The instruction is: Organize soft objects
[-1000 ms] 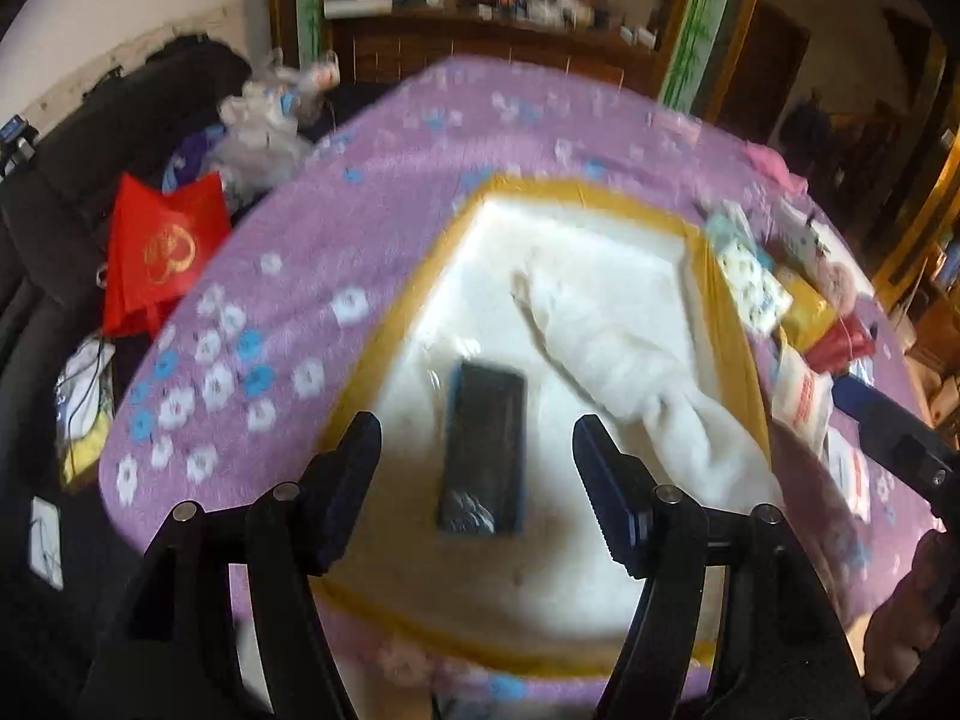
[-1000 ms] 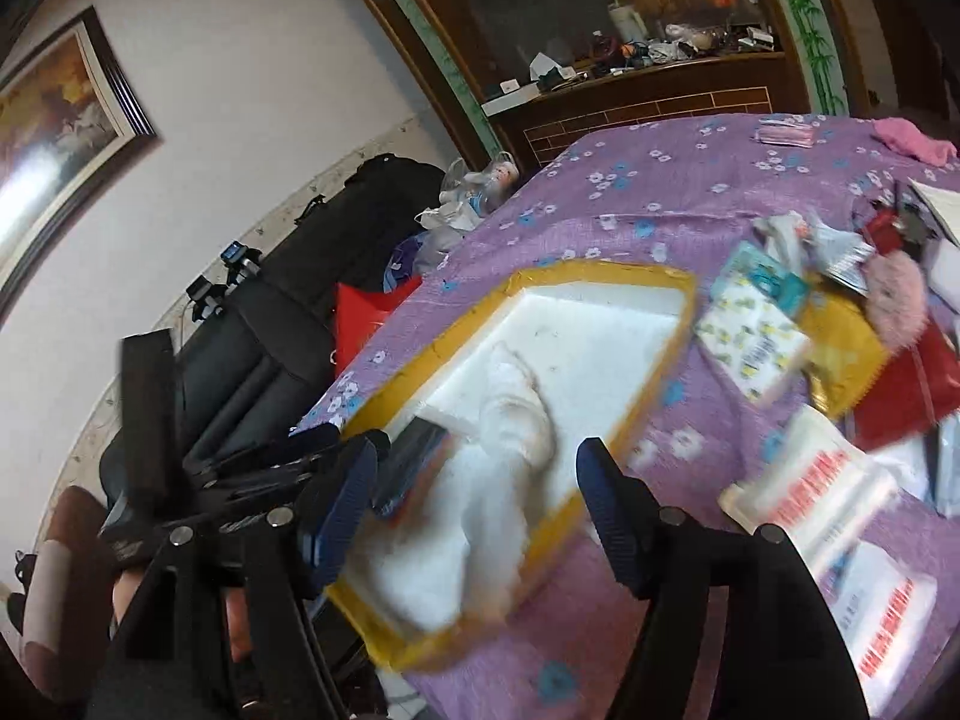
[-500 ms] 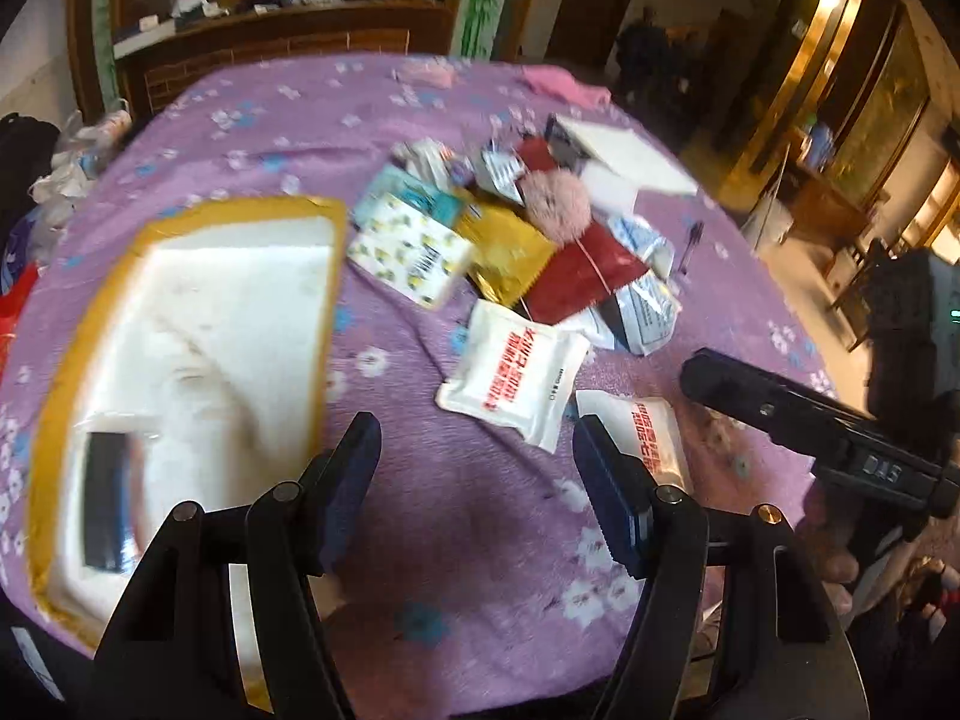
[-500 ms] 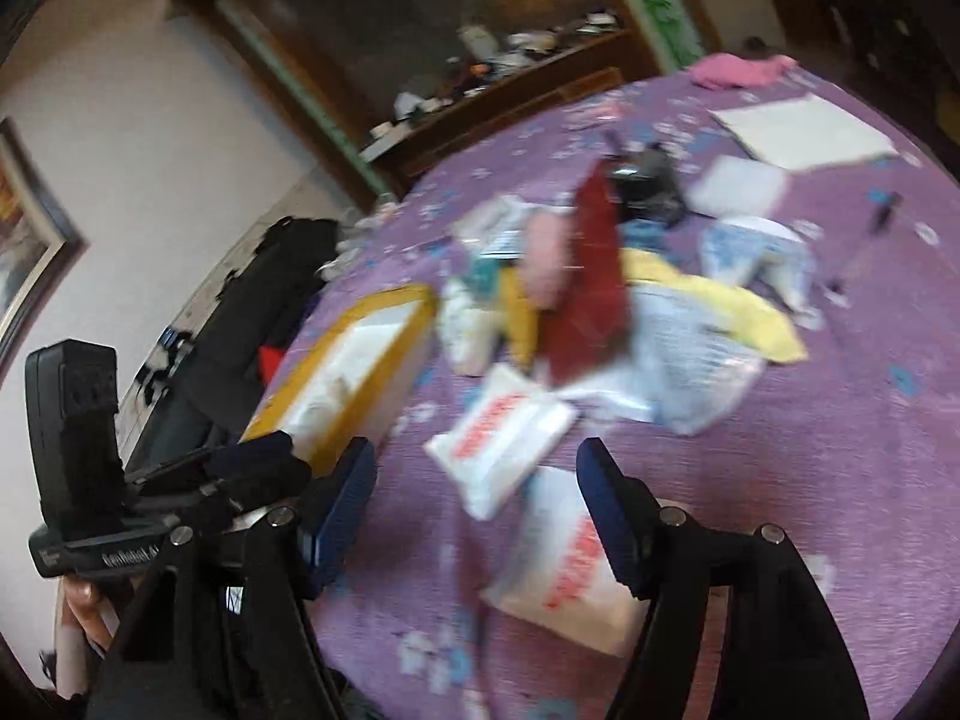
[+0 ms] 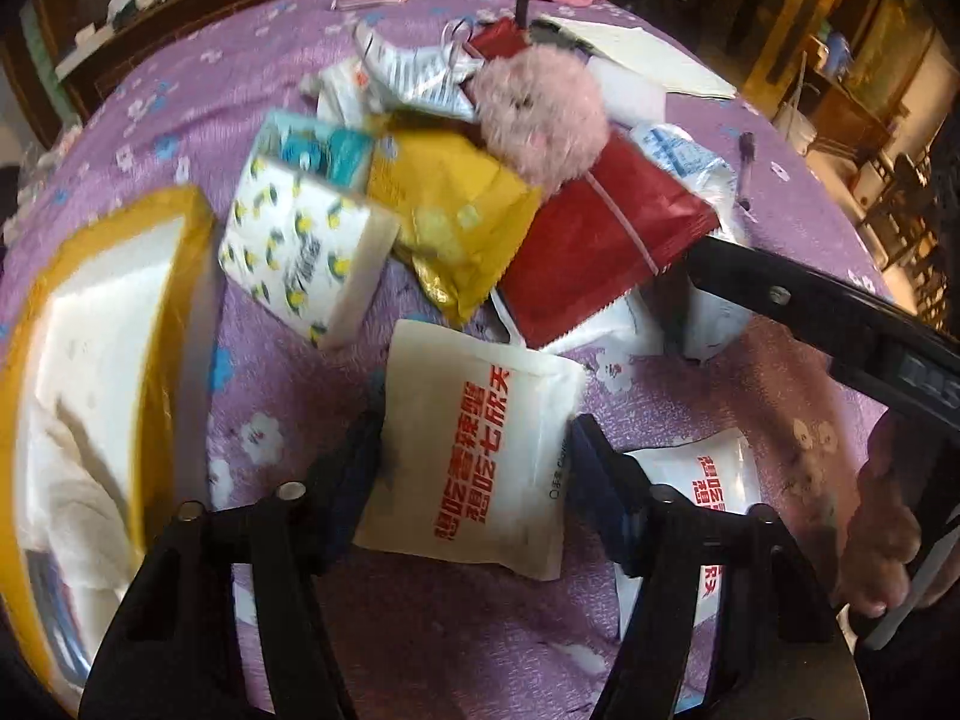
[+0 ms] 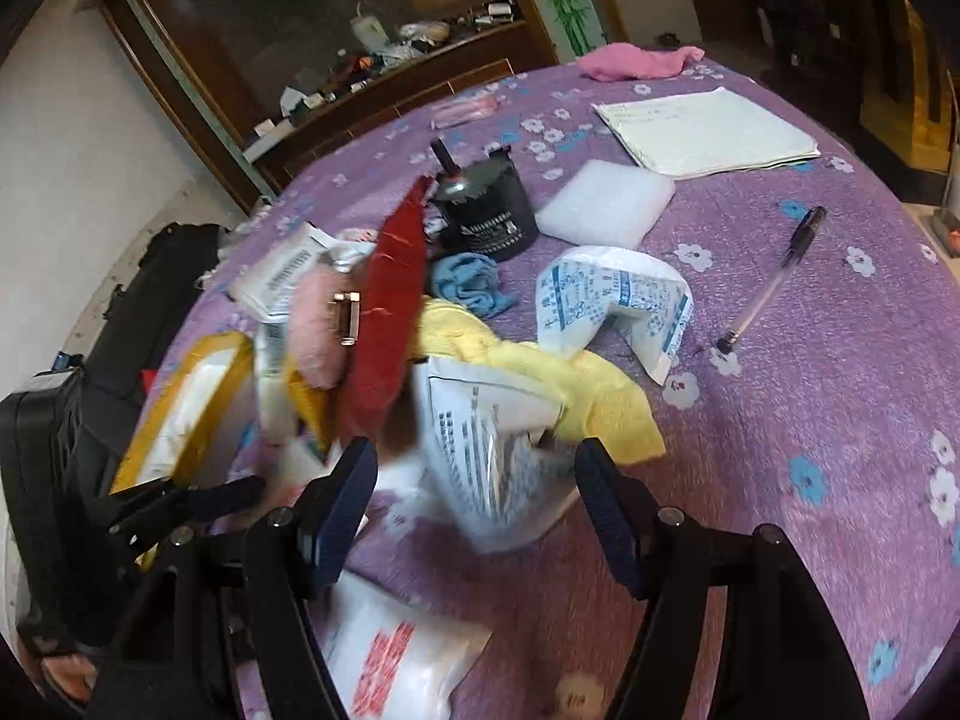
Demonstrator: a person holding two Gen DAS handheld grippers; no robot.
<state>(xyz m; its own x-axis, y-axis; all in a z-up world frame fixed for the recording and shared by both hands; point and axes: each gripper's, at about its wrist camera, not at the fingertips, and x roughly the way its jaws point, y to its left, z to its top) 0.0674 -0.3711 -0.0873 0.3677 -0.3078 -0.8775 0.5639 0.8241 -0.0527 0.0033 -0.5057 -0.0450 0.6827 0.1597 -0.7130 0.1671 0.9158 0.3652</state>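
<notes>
Closing in from both sides — the left claw (image 5: 474, 456) hangs over a white pack with red print (image 5: 480, 450), its jaws narrowing with the pack between them, though the pads do not yet look pressed onto it. The pack lies flat on the purple flowered counter (image 5: 288, 372), at the near edge of the pile. Over in the right wrist view, the right claw (image 6: 474, 480) is narrowing too, with a crinkled white printed pouch (image 6: 492, 462) sitting between its fingers — blur hides any contact, so call it spread. Behind that pouch: a yellow cloth (image 6: 576, 384), a red packet (image 6: 390, 300) propped on edge and a pink fluffy toy (image 6: 318, 324). At the left stands the yellow-rimmed tray (image 5: 174, 276), white cloth inside.
</notes>
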